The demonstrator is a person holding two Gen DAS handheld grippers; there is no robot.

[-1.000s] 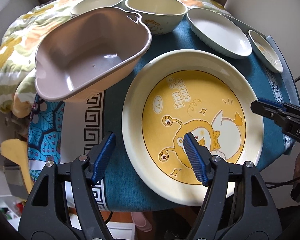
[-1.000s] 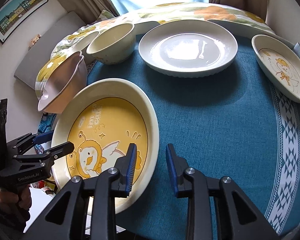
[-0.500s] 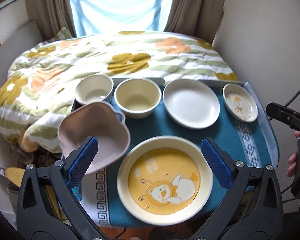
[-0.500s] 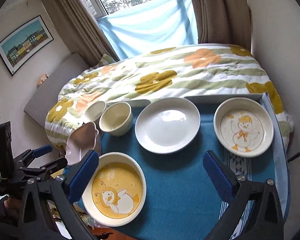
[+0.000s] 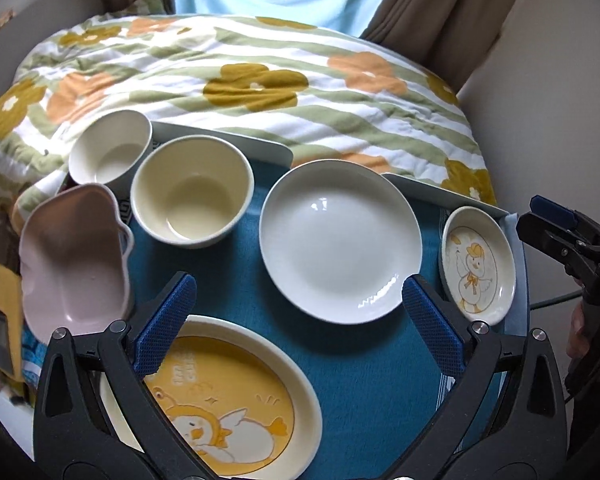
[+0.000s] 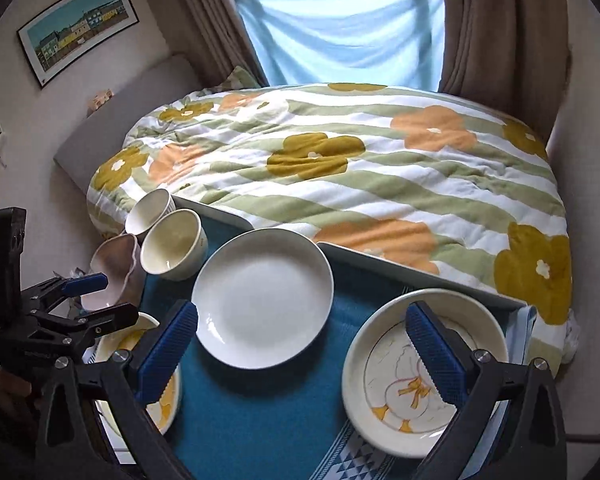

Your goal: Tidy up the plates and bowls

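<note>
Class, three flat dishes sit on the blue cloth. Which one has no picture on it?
The plain white plate in the middle; the big yellow plate and small duck dish both carry cartoons.

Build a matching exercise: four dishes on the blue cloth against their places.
Things:
1. pink bowl
2. plain white plate
3. small duck plate
4. big yellow duck plate

Places:
A. middle of the cloth
B. left edge, tilted
C. nearest, under the left gripper
D. right end

Pairs: 1-B, 2-A, 3-D, 4-C

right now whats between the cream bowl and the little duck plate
The plain white plate sits between the cream bowl and the small duck plate, clearest in the left wrist view.
</note>
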